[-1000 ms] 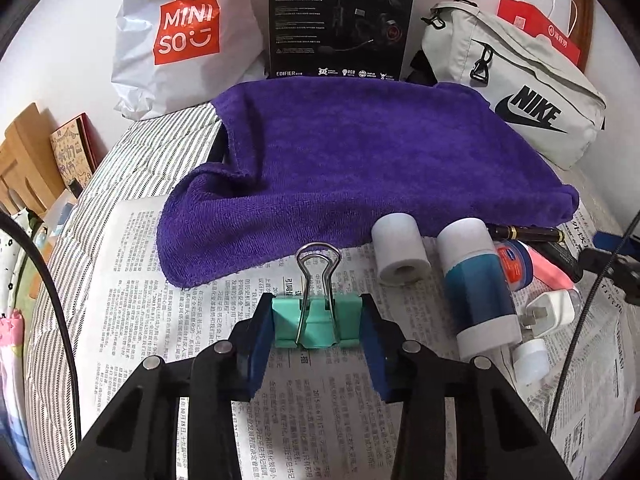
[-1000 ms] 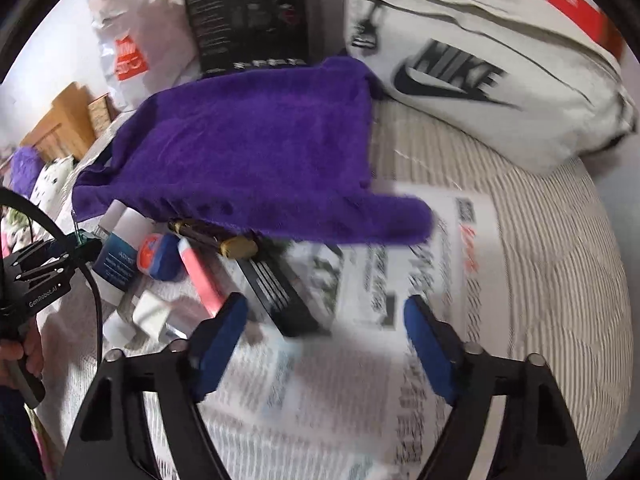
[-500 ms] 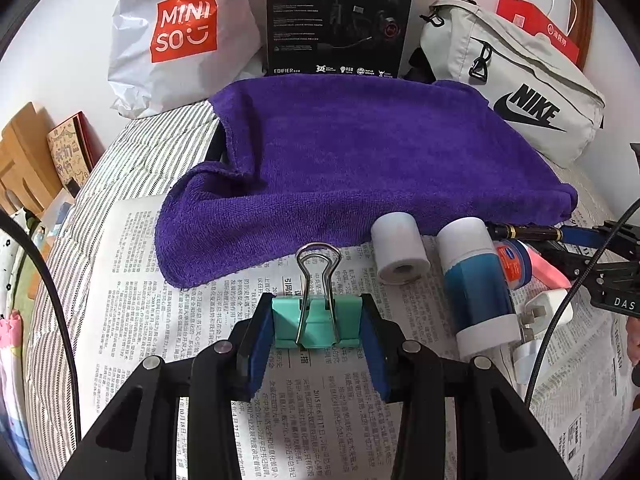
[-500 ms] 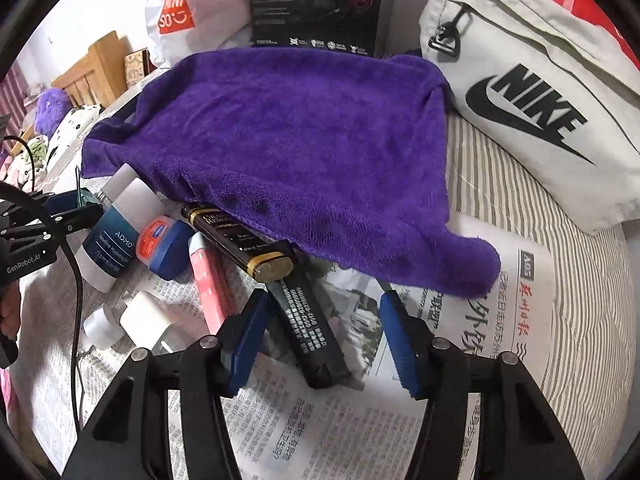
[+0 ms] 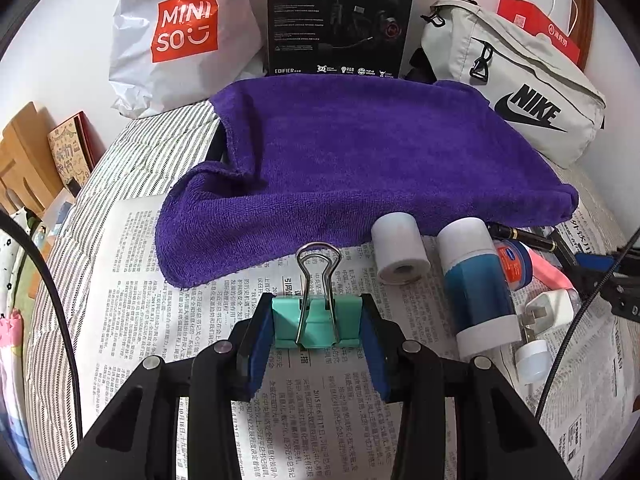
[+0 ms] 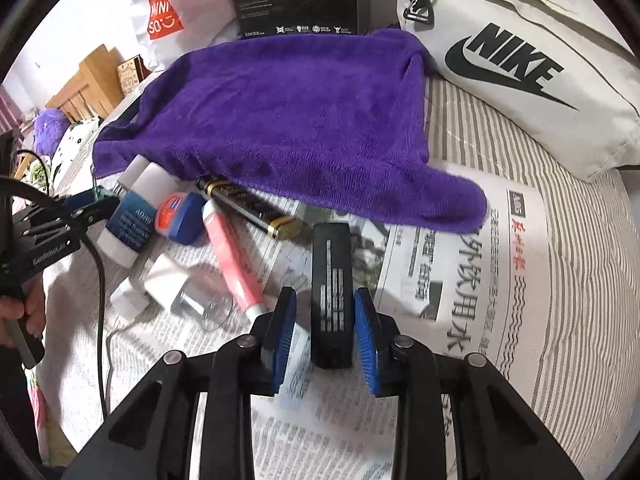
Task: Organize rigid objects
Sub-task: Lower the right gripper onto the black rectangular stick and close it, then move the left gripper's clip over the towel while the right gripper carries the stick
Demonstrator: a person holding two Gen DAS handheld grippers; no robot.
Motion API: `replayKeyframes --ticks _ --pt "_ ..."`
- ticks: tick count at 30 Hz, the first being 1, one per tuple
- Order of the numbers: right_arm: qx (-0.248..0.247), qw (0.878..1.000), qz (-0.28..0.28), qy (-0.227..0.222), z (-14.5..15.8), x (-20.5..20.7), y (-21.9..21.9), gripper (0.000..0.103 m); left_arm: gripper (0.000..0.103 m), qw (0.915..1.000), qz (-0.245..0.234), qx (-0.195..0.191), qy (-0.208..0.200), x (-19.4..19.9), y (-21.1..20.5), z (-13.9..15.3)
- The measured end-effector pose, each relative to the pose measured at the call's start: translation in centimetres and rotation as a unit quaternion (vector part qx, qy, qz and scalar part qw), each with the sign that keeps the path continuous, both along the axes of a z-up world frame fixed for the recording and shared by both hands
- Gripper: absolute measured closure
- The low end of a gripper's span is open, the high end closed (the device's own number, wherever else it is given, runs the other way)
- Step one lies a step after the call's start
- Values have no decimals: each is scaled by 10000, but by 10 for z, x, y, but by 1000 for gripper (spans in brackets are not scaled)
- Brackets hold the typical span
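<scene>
Both claws are low over the newspaper (image 5: pixel 132 320) that covers the striped bed. Left gripper (image 5: pixel 317 326) is clenched on a mint green binder clip (image 5: pixel 316 322); its blue pads press the two sides of the clip, and the wire handles of the clip stand up between them. Right gripper (image 6: pixel 324 328) has just been closing its jaws around a black flat bar with silver print (image 6: pixel 332 296). The bar lies on the newspaper between the blue pads, and a thin gap shows on each side, so the pads do not press it yet.

Just beside the bar, on its left in the right wrist view, lies a pink tube (image 6: pixel 232 256), and near it a white charger plug (image 6: pixel 166 280) and a small clear thing, too blurred to name. A little further are a small blue jar with a red label (image 6: pixel 180 218), a white and teal bottle (image 6: pixel 130 226) lying on its side, and a black pen with gold rings (image 6: pixel 248 208), whose far end goes under the purple towel (image 6: pixel 288 120). A white paper roll (image 5: pixel 400 252) lies against the edge of the towel.

Behind the towel, at the wall, stand a white MINISO bag (image 5: pixel 180 36), a black headset box (image 5: pixel 340 16) and a grey NIKE bag (image 5: pixel 516 92).
</scene>
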State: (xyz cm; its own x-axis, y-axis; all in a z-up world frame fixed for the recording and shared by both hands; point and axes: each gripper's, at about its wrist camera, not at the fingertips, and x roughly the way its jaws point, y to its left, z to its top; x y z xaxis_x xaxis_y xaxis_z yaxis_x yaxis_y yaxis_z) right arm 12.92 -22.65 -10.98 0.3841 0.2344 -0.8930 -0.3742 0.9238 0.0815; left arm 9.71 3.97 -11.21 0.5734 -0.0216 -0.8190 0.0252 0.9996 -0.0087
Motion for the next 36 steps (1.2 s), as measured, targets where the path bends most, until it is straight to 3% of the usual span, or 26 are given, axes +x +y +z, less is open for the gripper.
replayKeyframes --ticks 3,10,14,29,36 --pt "-352 9992 135 -165 -1 2 10 82 64 10000 1 -7 6 0 0 0" --pt "-183 9996 156 -158 -1 -11 6 81 64 10000 -9 23 21 0 -1 0" --pt "-458 9978 287 -389 -2 -17 13 81 64 10000 -13 12 34 0 0 0" --pt "-294 9994 83 -172 2 -12 8 82 64 10000 -36 -22 79 -1 0 3" --pt "-83 9995 -60 -285 23 -15 -5 82 64 10000 -1 24 -54 -12 10 25"
